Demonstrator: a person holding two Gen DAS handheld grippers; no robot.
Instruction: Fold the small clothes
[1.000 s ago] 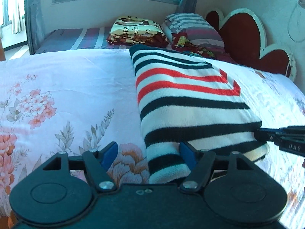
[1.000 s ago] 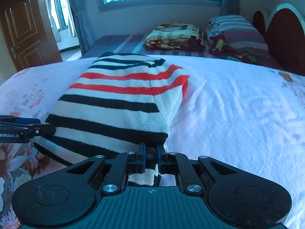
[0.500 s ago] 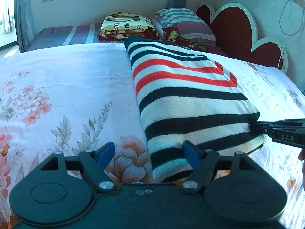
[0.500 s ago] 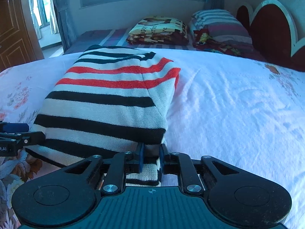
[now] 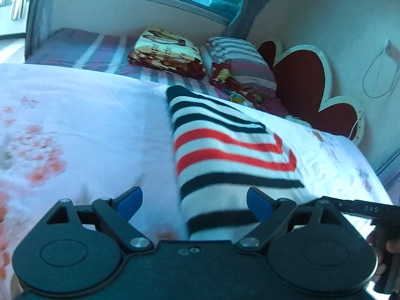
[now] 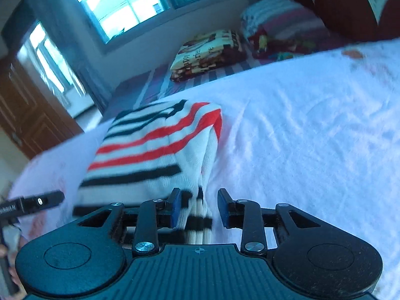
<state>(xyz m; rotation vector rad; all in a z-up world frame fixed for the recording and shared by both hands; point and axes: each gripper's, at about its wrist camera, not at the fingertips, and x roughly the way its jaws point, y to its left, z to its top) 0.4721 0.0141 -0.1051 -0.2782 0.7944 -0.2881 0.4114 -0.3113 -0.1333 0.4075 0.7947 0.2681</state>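
Both sets of jaws wide at striped sweater's (image 5: 232, 172) near hem: left gripper (image 5: 194, 203), right gripper (image 6: 198, 207) — best re-pinch both corners evenly before folding away.

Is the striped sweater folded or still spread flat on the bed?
Folded. The striped sweater lies as a narrow stacked block on the bed sheet, with doubled layers showing along its right edge and near end.
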